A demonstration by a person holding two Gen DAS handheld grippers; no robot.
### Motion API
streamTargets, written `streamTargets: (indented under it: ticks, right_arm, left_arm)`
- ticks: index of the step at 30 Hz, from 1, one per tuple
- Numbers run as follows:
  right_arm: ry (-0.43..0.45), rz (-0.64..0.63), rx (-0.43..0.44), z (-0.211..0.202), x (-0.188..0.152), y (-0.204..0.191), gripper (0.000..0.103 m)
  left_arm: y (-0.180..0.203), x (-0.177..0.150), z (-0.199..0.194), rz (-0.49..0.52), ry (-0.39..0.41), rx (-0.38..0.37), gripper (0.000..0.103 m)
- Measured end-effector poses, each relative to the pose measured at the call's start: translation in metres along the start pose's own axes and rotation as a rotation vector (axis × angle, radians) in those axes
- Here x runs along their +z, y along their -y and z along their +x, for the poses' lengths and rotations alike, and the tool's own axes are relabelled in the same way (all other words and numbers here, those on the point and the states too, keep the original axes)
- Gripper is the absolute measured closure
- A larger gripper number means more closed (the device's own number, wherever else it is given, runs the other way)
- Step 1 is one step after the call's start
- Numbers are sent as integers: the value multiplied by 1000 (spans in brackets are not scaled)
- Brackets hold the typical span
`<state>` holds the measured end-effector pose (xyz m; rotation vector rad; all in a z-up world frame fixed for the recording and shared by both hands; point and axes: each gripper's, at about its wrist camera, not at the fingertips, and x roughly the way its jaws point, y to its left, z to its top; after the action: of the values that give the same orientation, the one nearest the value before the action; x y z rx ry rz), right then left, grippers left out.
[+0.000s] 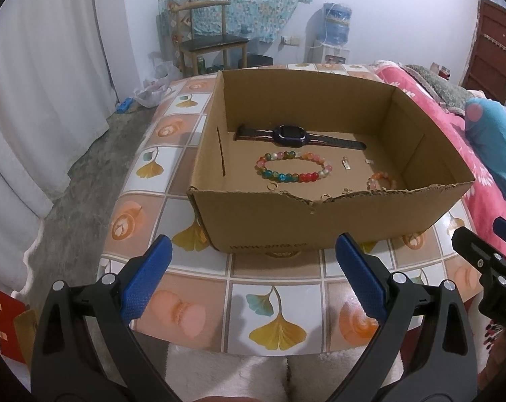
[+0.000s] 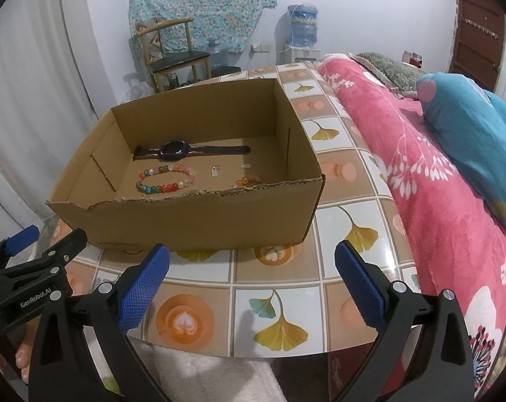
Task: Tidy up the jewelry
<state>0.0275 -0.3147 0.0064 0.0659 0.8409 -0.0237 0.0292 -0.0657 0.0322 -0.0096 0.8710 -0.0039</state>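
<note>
Both claws hang spread and empty over the near edge of the tiled counter [image 1: 199, 281], the left claw [image 1: 254, 279] and right claw [image 2: 253, 279] side by side. Straight ahead and beyond them sits the cardboard box [image 1: 320, 221], holding the jewelry: a watch [image 1: 291, 135] lying crosswise along the back, a multicoloured bead bracelet [image 1: 293, 167] before it, a small orange bracelet [image 1: 382, 181] toward the right. The left claw seems nearer the large bracelet, the right nearer the small one. Only the left view shows tiny rings [image 1: 273, 186] behind the torn front wall.
</note>
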Motion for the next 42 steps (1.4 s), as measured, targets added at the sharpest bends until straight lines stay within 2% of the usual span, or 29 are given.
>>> streamTargets:
  ticks: [42]
  right_arm:
    - [-8,7,-13,5,-3,6,7]
  left_arm:
    - [1,-1,2,-8,-12,3,8]
